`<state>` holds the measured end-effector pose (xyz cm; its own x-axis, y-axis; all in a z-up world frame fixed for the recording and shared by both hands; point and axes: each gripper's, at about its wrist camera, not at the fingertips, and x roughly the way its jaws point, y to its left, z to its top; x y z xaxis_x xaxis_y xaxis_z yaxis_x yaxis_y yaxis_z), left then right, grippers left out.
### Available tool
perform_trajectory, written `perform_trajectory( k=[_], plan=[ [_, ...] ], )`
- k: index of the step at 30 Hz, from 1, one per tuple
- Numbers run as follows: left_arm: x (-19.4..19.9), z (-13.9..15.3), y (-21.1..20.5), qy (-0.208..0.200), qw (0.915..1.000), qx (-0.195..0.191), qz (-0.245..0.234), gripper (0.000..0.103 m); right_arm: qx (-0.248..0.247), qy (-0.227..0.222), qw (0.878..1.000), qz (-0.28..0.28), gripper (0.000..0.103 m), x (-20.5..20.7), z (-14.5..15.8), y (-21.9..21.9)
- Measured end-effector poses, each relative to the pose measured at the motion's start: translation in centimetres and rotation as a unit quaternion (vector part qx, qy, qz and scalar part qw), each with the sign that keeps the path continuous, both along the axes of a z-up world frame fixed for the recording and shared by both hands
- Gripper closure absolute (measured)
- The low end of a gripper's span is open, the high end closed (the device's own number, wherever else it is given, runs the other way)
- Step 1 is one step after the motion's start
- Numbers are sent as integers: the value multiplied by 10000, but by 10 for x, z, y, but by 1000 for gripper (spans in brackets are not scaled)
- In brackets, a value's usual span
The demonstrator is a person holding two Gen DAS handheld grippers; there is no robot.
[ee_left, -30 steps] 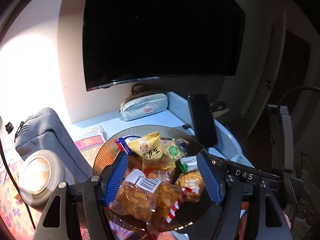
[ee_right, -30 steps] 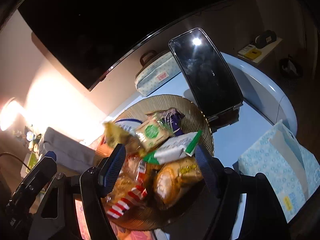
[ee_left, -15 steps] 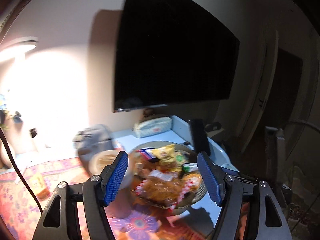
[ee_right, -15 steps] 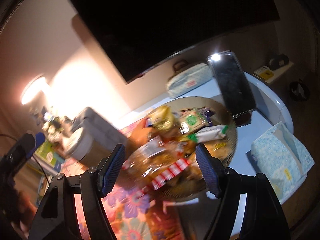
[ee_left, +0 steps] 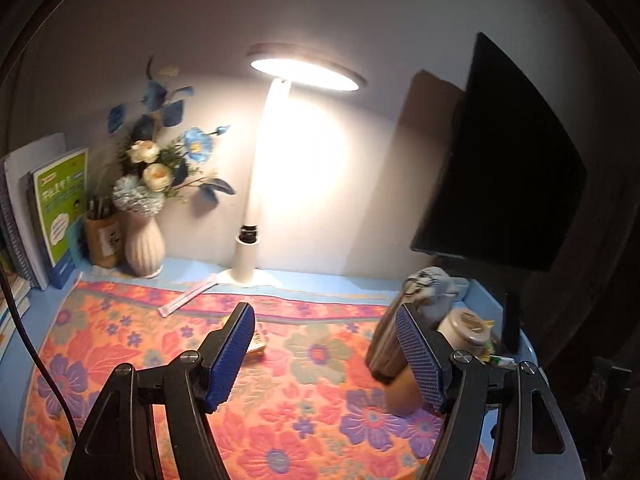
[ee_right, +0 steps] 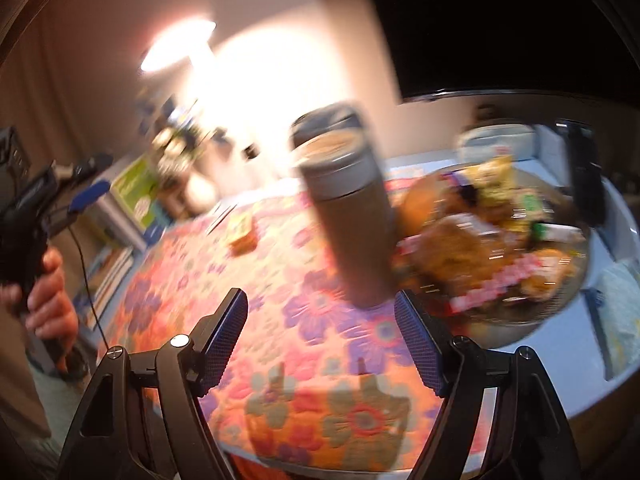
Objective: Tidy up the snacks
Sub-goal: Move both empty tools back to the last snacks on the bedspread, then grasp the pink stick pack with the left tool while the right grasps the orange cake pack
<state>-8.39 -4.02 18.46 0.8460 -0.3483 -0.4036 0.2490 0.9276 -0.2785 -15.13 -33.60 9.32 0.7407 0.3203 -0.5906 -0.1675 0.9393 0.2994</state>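
A glass bowl (ee_right: 560, 300) heaped with snack packets stands on the blue table at the right, blurred in the right wrist view. A small yellow packet (ee_left: 258, 344) lies alone on the floral cloth (ee_left: 320, 400), just beyond the left finger of my left gripper (ee_left: 326, 356). That gripper is open and empty over the cloth. My right gripper (ee_right: 320, 344) hovers above the cloth's near part; its jaws are opening with nothing between them. The same yellow packet (ee_right: 242, 234) lies farther off.
A brown tumbler (ee_right: 348, 216) stands on the cloth between the gripper and the bowl. A lit desk lamp (ee_left: 276, 160), a flower vase (ee_left: 144, 240) and books (ee_left: 52, 208) line the back wall. A phone on a stand (ee_right: 584, 176) stands behind the bowl. A hand (ee_right: 48, 300) is at the left.
Both views have swung left, away from the snack bowl and over the floral cloth. The bowl, earlier between the fingers, now sits off to the right. The right jaws stand slightly wider.
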Motion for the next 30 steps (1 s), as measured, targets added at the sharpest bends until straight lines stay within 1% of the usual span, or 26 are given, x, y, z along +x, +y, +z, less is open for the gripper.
perform_trajectory(
  k=[3, 6, 10, 15, 20, 24, 30],
  plan=[
    [9, -13, 31, 141, 9997, -8, 210, 33, -137, 187, 9991, 353, 27, 15, -10, 34],
    [23, -29, 53, 303, 9989, 97, 337, 33, -299, 398, 9966, 655, 27, 33, -22, 68],
    [44, -49, 71, 460, 9977, 356, 348, 33, -358, 650, 9929, 934, 27, 62, -36, 101],
    [84, -77, 89, 532, 9948, 815, 298, 33, -485, 827, 9909, 940, 27, 111, -46, 135],
    [134, -107, 109, 731, 9917, 1045, 164, 33, -549, 810, 9910, 919, 27, 161, -57, 164],
    [179, -136, 117, 931, 9871, 1294, 127, 33, -677, 725, 9913, 864, 27, 203, -71, 184],
    [251, -184, 123, 1403, 9803, 1381, 185, 33, -1039, 512, 9907, 716, 27, 252, -93, 207]
  ],
)
